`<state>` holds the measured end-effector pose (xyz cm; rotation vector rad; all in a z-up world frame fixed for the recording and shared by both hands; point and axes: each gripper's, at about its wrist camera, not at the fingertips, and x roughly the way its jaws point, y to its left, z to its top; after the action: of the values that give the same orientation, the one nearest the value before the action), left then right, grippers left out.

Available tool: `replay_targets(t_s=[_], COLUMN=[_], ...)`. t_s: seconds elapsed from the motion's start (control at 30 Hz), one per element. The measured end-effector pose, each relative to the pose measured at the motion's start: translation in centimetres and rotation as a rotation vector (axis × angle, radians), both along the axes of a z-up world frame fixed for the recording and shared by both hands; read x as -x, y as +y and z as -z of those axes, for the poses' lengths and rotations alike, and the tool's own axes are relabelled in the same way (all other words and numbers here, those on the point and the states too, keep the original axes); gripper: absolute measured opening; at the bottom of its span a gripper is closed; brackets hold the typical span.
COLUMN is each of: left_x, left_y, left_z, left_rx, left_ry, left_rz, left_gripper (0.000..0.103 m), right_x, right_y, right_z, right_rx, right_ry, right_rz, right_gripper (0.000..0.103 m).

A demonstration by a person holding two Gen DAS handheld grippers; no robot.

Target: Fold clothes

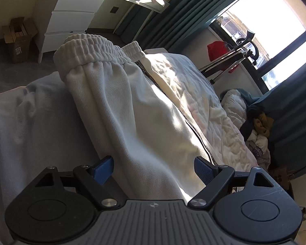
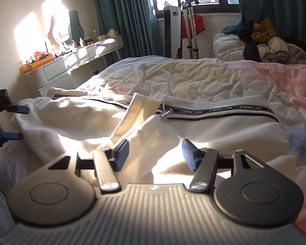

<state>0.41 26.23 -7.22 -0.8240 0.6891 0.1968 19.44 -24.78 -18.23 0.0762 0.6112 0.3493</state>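
Left wrist view, from its left side across: a cardboard box [image 1: 18,38] sits on the floor beside a white chest of drawers [image 1: 71,18], and in front of them lies the pale bed [image 1: 26,122] carrying the white sweatpants [image 1: 120,102], whose gathered elastic waistband [image 1: 91,49] is at the far end and whose black lettered side stripe [image 1: 193,126] runs down the sunlit right edge. The left tool [image 1: 154,168] is released, its blue pads [image 1: 102,170] spread wide with the trouser fabric lying between them, neither pad visibly pressing it. Further right a heap of clothes [image 1: 259,128] rests at the bed's far side, below teal curtains [image 1: 173,14] and a bright window [image 1: 275,20]. Right wrist view, again from the left: the left tool [image 2: 15,121] appears at the frame edge with its blue tips apart, just beside the sweatpants [image 2: 75,118] near the waistband end; a dressing table [image 2: 75,61] cluttered with small items stands against the wall behind. The sweatpants lie flat across the bed [image 2: 193,75], a cuff [image 2: 140,106] turned over near the middle with a drawcord toggle [image 2: 166,114] beside it, the "NOT-SIMPLE" stripe [image 2: 214,110] running rightward. The right tool [image 2: 156,154] is also released, its pads wide apart just above the fabric, gripping nothing. At far right sits the pile of clothes [image 2: 265,40].
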Motion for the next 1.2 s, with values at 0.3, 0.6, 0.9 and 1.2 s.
replay_targets(t_s=[0.3, 0.6, 0.9, 1.2], left_x=[1.3, -1.2, -4.0, -4.9], left_y=[2.9, 6.2, 8.7, 2.2], left_z=[1.4, 1.2, 1.9, -5.2], left_rx=[0.130, 0.018, -0.015, -0.259], left_ry=[-0.028, -0.024, -0.054, -0.191], left_rz=[-0.159, -0.292, -0.337, -0.213], left_gripper=[0.089, 0.083, 0.058, 0.015], right_x=[-0.4, 0.7, -0.4, -0.5], right_y=[0.6, 1.0, 0.9, 0.0], right_z=[2.5, 1.9, 2.4, 2.2], right_rx=[0.033, 0.019, -0.004, -0.047], right_ry=[0.066, 0.015, 0.060, 0.070], right_rz=[0.028, 0.048, 0.056, 0.059], right_gripper=[0.059, 0.059, 0.059, 0.059])
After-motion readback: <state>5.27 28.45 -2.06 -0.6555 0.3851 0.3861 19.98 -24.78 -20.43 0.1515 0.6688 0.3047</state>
